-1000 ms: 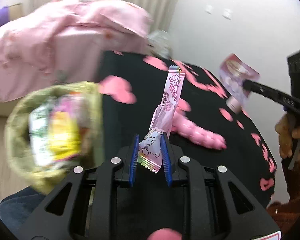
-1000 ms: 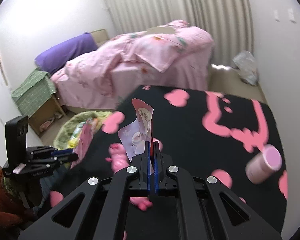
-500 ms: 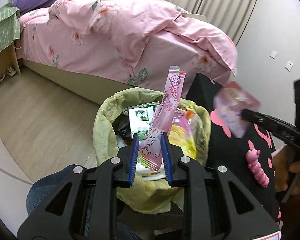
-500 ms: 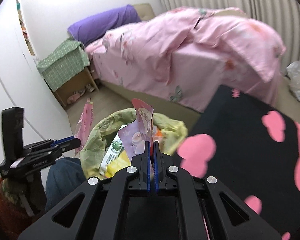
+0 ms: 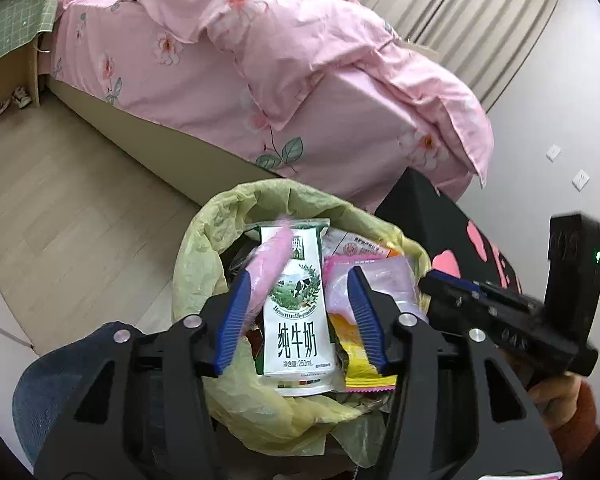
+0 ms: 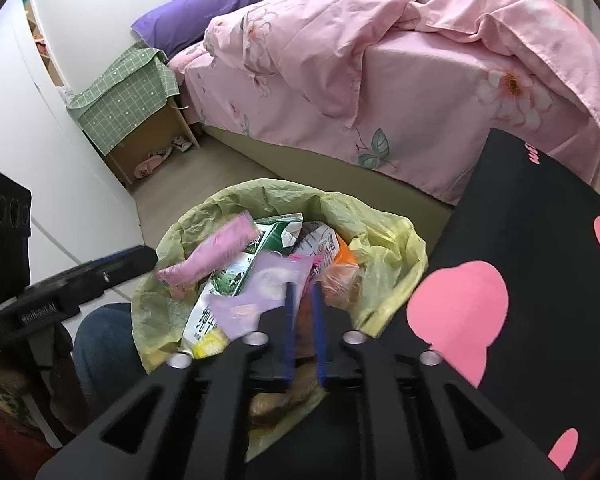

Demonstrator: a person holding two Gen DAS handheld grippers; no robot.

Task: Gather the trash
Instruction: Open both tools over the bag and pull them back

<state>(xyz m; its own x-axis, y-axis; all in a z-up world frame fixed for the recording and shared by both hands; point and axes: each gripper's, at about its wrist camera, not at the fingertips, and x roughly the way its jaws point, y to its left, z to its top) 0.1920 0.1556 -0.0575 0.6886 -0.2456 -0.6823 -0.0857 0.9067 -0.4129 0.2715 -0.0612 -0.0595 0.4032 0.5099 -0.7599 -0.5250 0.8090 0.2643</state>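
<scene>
A bin lined with a yellow-green bag (image 5: pixel 204 256) (image 6: pixel 384 240) stands on the floor, full of trash, with a green-and-white milk carton (image 5: pixel 298 320) on top. My left gripper (image 5: pixel 300 284) is open above it; the long pink wrapper (image 5: pixel 266 268) (image 6: pixel 216 252) is blurred, loose over the carton. My right gripper (image 6: pixel 302 292) is open a little above the bin; the pale purple wrapper (image 6: pixel 260 296) (image 5: pixel 384 276) lies loose on the trash beside its left finger. The right gripper also shows in the left wrist view (image 5: pixel 452 280).
A black table with pink hearts (image 6: pixel 540 248) stands right of the bin. A bed with a pink floral quilt (image 5: pixel 260 64) is behind it. A nightstand with a green cloth (image 6: pixel 132 96) stands by the wall. My knee in jeans (image 6: pixel 100 344) is next to the bin.
Both grippers moved down close over the bin and opened. The pink wrapper left the left gripper and the purple wrapper left the right gripper; both now drop onto the trash.
</scene>
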